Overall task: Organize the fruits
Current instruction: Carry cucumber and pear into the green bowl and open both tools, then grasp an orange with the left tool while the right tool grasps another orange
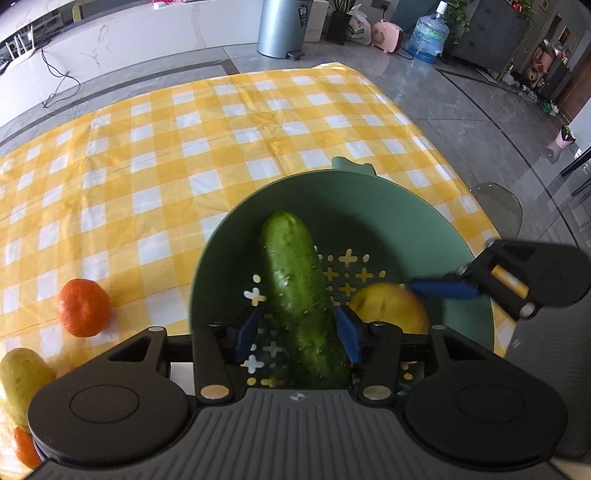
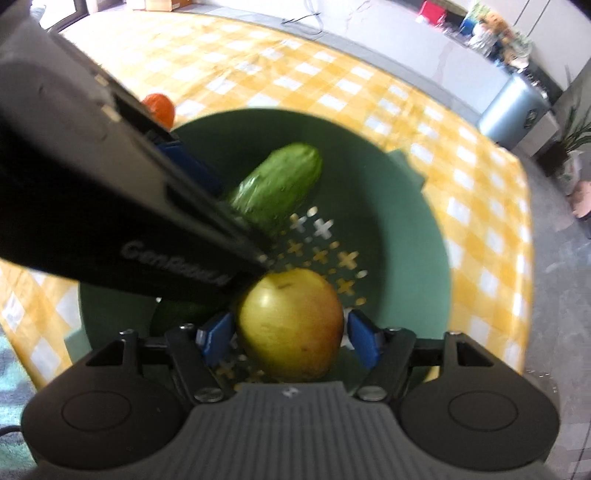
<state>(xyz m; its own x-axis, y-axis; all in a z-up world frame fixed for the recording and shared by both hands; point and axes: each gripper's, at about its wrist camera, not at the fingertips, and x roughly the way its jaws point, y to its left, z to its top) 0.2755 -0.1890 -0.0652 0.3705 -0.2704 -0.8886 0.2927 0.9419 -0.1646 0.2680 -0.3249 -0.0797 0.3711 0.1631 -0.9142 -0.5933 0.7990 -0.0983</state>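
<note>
A green perforated bowl (image 1: 406, 206) stands on the yellow checked cloth. A cucumber (image 1: 299, 291) lies in it, running between the blue pads of my left gripper (image 1: 297, 334). That gripper is open, with a gap showing at its left pad. Beside the cucumber rests a yellow-red apple (image 2: 290, 325), which sits between the pads of my right gripper (image 2: 290, 339). These jaws are open too, with a slit of light at the right pad. Part of the cucumber (image 2: 277, 184) is hidden in the right wrist view by the left gripper's black body.
A tangerine (image 1: 84, 312) lies on the cloth left of the bowl. A yellowish fruit (image 1: 22, 384) and another orange one (image 1: 24, 446) sit at the near left. The table edge (image 1: 424, 125) drops to a grey floor with a metal bin (image 1: 282, 27).
</note>
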